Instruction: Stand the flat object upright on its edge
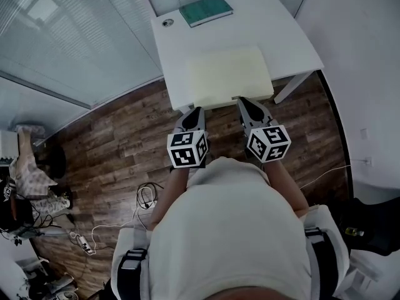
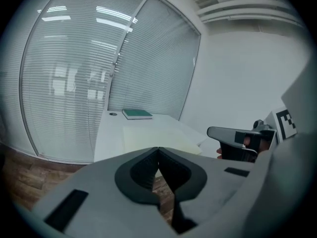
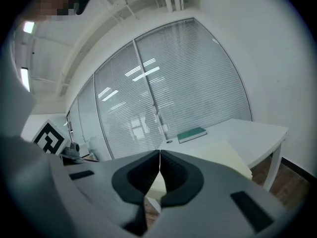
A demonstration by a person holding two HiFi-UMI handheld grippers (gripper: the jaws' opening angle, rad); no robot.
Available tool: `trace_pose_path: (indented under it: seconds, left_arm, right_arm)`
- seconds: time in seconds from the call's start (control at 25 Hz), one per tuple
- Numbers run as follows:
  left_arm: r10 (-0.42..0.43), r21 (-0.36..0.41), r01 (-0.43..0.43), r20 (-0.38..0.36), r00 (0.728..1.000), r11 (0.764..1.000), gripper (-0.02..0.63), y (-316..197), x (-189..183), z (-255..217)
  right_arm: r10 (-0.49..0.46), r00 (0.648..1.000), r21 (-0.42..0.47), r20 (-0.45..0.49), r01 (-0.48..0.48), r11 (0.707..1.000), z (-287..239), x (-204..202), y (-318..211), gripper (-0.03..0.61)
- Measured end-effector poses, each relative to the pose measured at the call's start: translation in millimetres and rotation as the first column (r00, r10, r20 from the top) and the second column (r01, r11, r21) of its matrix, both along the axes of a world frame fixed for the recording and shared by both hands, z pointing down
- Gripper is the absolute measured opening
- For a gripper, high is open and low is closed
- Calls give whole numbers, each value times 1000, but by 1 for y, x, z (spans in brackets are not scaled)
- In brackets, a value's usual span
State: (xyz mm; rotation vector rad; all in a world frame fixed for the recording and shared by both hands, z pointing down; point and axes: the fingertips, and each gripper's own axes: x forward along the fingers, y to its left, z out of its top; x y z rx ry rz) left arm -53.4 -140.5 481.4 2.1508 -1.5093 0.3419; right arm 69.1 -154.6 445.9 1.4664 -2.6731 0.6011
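Floor: dark wood planks (image 1: 112, 142) lie beneath both grippers, which hang at the near edge of the table.
Left gripper (image 1: 197, 109): jaws pressed together with nothing between them, tilted a little downward toward the table; probably carried closed just for the approach.
Right gripper (image 1: 241, 99): jaws likewise together and empty, just beside the left one.
Table (image 1: 287, 36): white top, directly ahead of both tips.
Pad (image 1: 230, 74): pale yellow sheet lying flat just beyond the tips, likely a work mat.
Green book (image 1: 205, 10): well beyond the pad, ahead and left at the far edge, lying flat; probably the thing to stand on edge, untouched.
Writing: none legible; the marker cubes (image 1: 187, 149) carry only square patterns.
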Motion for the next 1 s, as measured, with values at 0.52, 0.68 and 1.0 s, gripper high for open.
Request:
trace_pose_path:
  seconds: [0.52, 0.68, 1.0]
  left_arm:
    - [13, -37, -13, -5, 1000, 999, 20, 0, 1, 14]
    - [58, -29, -58, 4, 998, 998, 20, -13, 5, 13]
    - [118, -47, -118, -6, 993, 992, 20, -38, 11, 19]
  right_arm:
    - [86, 995, -53, 42, -84, 995, 21, 18, -1, 20]
    - [137, 990, -57, 41, -135, 989, 27, 29, -8, 20]
    - [223, 973, -114, 62, -215, 970, 45, 44, -21, 20]
